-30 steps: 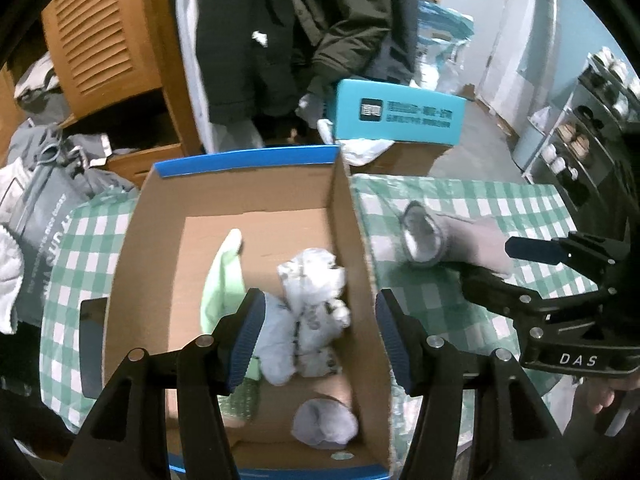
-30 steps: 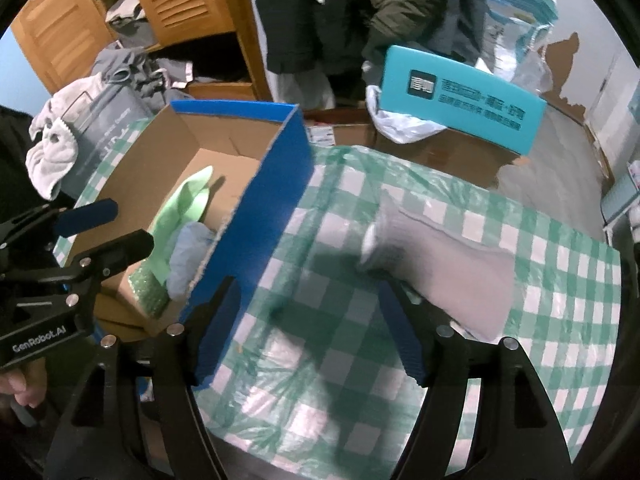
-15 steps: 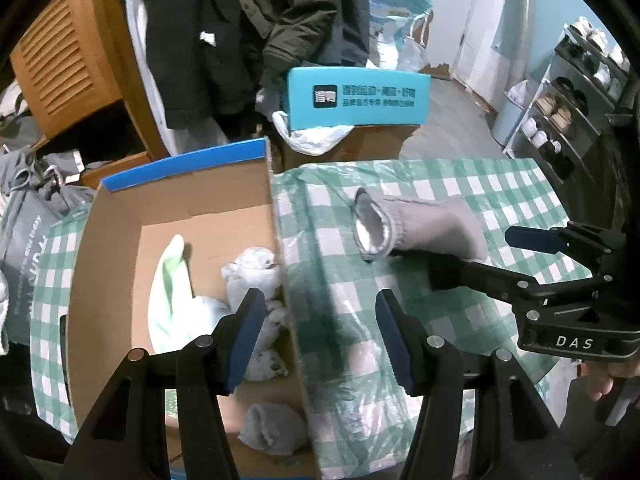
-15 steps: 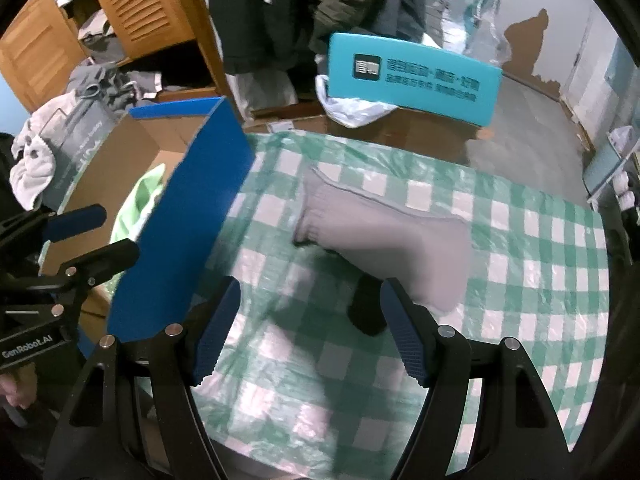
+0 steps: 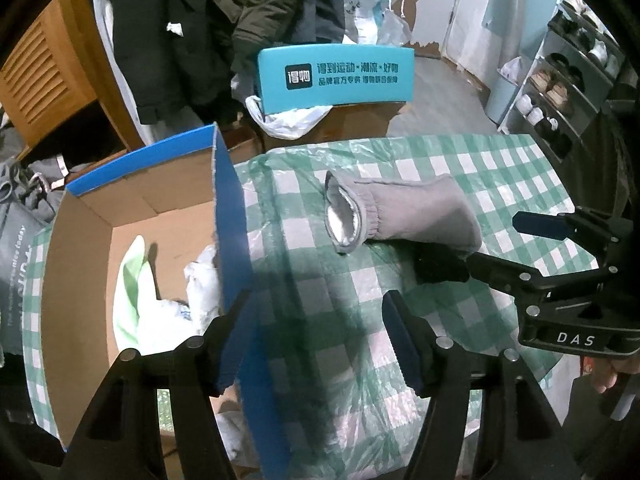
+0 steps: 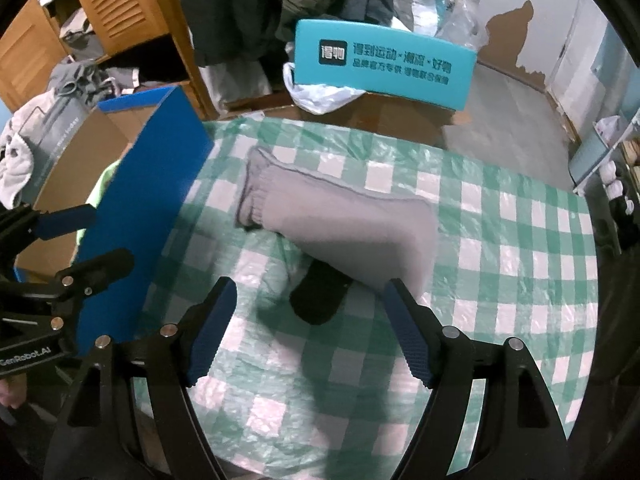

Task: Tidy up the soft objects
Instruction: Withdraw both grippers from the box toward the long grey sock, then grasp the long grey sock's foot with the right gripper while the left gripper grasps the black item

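Note:
A grey sock (image 5: 404, 212) lies on the green checked tablecloth (image 5: 460, 164), cuff toward the box; it also shows in the right wrist view (image 6: 344, 220). A black item (image 6: 318, 298) lies partly under it. A blue-sided cardboard box (image 5: 228, 216) on the left holds a pale green cloth (image 5: 130, 280), white socks (image 5: 200, 284) and a grey sock. My left gripper (image 5: 316, 336) is open and empty over the box's right wall. My right gripper (image 6: 310, 332) is open and empty, just short of the black item and grey sock; it also shows in the left wrist view (image 5: 492, 246).
A teal box (image 6: 384, 64) and a white plastic bag (image 6: 320, 96) sit beyond the table's far edge. Dark coats hang behind. Wooden louvred furniture (image 6: 120, 4) and piled clothes are at left. A shoe rack (image 5: 560, 80) stands at right.
Both grippers have moved right, away from the box interior toward the grey sock. The right gripper now sits close to the sock and black item. Both stay open.

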The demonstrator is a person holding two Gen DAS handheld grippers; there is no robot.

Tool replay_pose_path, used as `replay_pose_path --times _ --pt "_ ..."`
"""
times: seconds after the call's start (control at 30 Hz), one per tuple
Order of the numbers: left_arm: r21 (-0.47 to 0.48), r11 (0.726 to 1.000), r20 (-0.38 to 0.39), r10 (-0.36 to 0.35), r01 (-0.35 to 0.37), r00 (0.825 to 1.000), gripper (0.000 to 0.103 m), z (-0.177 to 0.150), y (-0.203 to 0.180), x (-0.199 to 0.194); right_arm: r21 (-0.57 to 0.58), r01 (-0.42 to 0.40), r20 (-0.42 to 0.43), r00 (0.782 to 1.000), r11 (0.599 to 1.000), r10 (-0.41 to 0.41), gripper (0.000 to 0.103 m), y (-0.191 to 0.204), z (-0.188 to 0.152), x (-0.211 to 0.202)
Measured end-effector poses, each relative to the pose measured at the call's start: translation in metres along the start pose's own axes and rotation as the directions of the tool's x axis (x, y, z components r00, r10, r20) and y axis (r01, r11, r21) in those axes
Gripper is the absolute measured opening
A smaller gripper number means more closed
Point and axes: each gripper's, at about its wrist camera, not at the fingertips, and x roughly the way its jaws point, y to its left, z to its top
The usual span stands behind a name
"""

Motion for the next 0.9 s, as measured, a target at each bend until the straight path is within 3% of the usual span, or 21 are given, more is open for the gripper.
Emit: replay_pose_path --times 0.53,0.9 --pt "-0.02 0.999 -0.073 -0.035 0.033 0.997 0.067 0.017 -0.004 0.043 -0.108 -0.01 -0.127 0.992 0.994 -0.004 0.077 -0.008 0.016 0.049" --pt "-0.014 1.0 -0.081 -0.029 0.028 0.996 0.072 0.028 -0.006 0.06 -0.256 -0.022 -0.141 0.99 0.966 -0.015 0.076 0.003 0.029 0.079"
